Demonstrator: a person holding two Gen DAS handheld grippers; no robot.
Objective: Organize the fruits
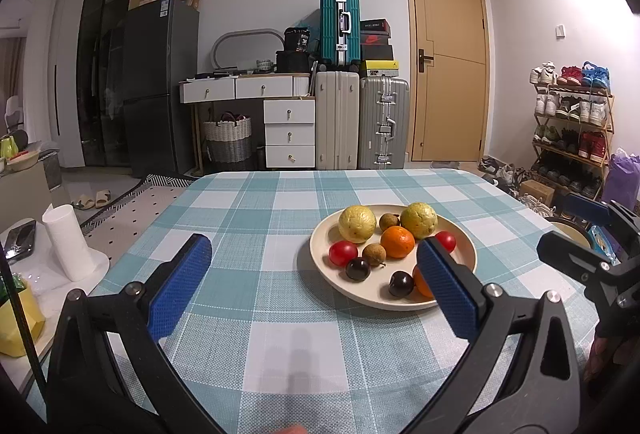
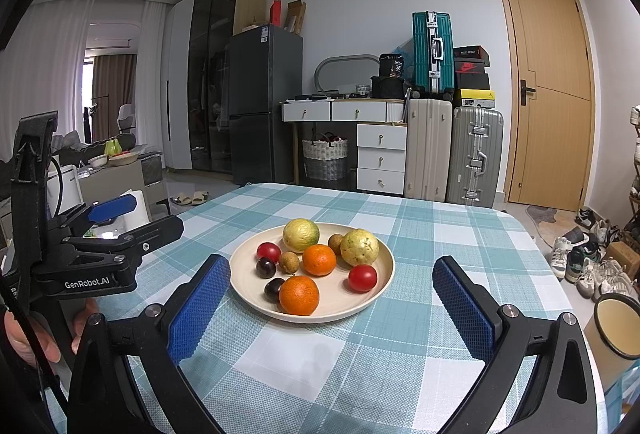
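Note:
A cream plate (image 2: 382,266) (image 1: 466,252) sits on the checked tablecloth and holds two yellow-green guavas (image 2: 301,235), two oranges (image 2: 299,295), two red tomatoes (image 2: 362,277), two dark plums (image 2: 266,267) and two brown longans (image 2: 289,261). My left gripper (image 1: 316,268) is open and empty, just left of and in front of the plate; its right finger (image 1: 444,282) hides part of one orange. My right gripper (image 2: 332,288) is open and empty, its fingers on either side of the plate's near edge. The left gripper also shows in the right wrist view (image 2: 120,222).
The table (image 1: 260,218) has a teal and white checked cloth. A white paper roll (image 1: 68,242) and a yellow object (image 1: 18,318) stand off the table's left. A yellow enamel cup (image 2: 616,326) sits off the right edge. Suitcases, drawers and a shoe rack stand beyond.

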